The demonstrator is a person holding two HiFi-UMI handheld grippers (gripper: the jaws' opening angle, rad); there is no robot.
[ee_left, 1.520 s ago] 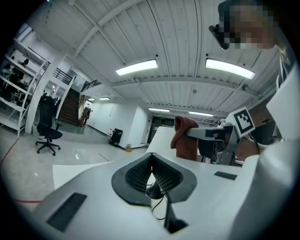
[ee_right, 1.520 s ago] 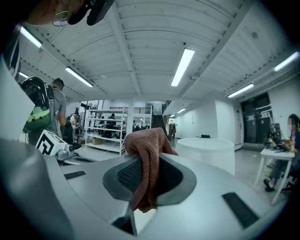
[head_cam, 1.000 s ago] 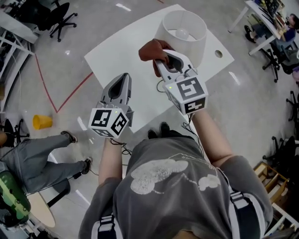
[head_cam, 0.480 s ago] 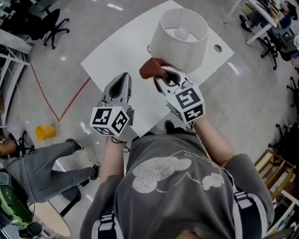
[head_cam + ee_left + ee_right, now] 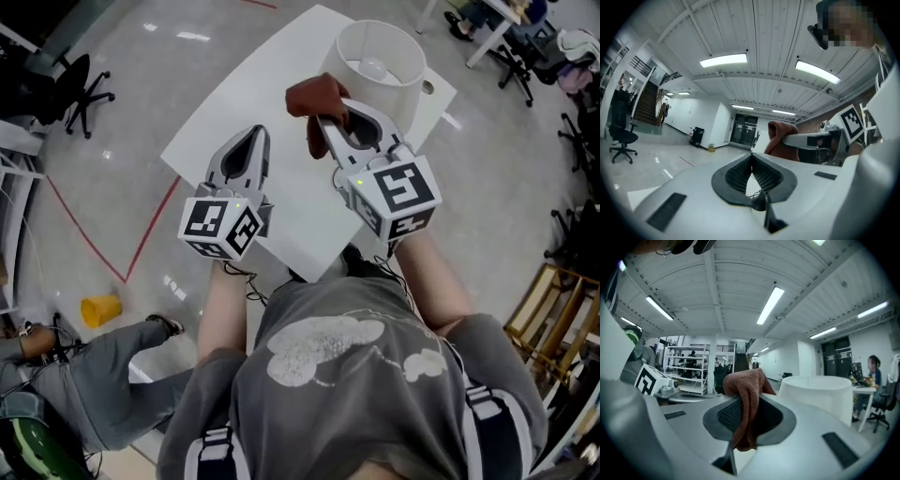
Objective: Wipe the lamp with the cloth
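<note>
**Position.** The lamp point(image 5: 401, 94) stands upright on the far right corner of the white worktop point(image 5: 239, 103). Its white drum shade opens upward and the bulb shows inside. From the right tool point(image 5: 322, 127) the shade lies ahead and to the right. The right gripper view shows a gap between the shade wall point(image 5: 820, 397) and the cloth point(image 5: 747, 394). The head view places the cloth point(image 5: 316, 97) just beside the shade's near left flank, so no contact is confirmed. The right tool is much the nearer of the two. The left tool point(image 5: 251, 141) is held over the worktop's middle, well to the left of the lamp.

**Tools.** The right tool point(image 5: 740, 411) is pinched on the reddish-brown cloth, which bunches above the jaw tips and hangs down between the pads. The left tool point(image 5: 751, 158) has its jaws pressed together with nothing between them.

**Assessment.** Wiping appears not yet begun. Judged from this layout, the coming move is a short carry rightward to lay the cloth against the shade wall.
</note>
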